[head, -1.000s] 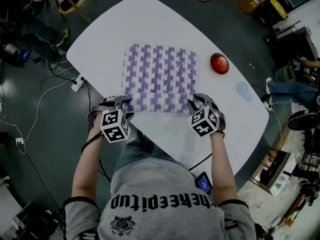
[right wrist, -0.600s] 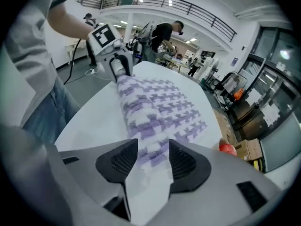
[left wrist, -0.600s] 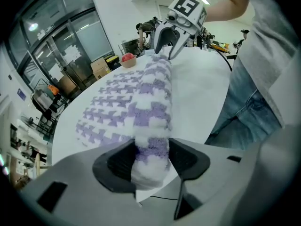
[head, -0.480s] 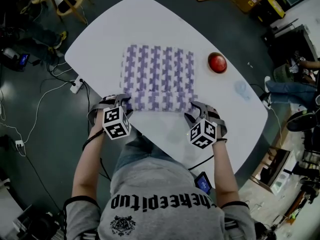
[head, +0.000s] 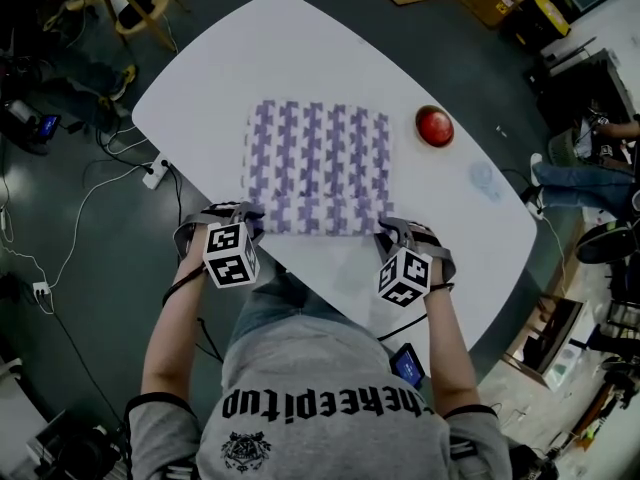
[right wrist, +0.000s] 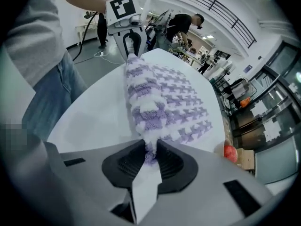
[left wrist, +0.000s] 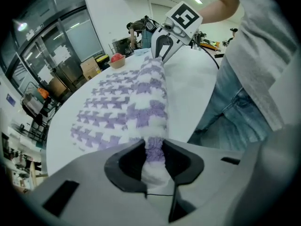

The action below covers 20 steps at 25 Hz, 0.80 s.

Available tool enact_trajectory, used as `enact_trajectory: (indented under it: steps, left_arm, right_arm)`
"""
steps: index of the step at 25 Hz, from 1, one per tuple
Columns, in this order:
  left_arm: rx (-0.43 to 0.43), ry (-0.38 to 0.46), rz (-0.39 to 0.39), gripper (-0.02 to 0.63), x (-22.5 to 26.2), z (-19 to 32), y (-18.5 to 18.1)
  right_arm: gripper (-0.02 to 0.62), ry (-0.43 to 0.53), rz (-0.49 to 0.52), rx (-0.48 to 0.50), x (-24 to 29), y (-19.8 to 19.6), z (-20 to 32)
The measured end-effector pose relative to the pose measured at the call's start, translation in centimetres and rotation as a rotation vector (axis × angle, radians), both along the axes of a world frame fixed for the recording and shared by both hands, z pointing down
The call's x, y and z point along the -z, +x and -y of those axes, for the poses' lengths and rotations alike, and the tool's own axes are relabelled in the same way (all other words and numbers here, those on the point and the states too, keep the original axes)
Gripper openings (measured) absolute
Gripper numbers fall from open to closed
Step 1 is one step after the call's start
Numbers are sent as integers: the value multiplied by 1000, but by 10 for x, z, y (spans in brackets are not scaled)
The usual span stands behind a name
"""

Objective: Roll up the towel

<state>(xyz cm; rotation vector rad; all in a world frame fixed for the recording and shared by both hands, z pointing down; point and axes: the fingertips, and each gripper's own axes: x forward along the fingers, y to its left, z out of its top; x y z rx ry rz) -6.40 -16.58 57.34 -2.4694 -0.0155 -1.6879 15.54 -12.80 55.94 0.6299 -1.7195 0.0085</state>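
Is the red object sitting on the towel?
No, the red object sits on the bare table, clear of the towel, off its far right corner.

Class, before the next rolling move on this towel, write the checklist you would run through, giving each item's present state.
1. Left gripper shut on the towel at its near left corner, jaws just closed: ok.
2. Right gripper shut on the near right corner, jaws just closed: ok.
3. Near edge turned over into a thick band between the grippers: ok.
4. Remaining towel flat on the table: ok.
5. Red object clear of the towel: ok.
6. Band evenly tight: cannot tell.
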Motion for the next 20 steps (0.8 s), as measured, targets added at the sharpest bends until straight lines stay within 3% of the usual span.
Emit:
enact_trajectory:
  steps: [7, 20]
  left_arm:
    - [-66, -122, -5, 105, -2, -47, -3]
    - [68, -150, -127, 127, 10, -20, 9]
  right_arm:
    - [71, -141, 89, -34, -1, -4, -51]
    - [87, -48, 167, -142, 17, 12, -20]
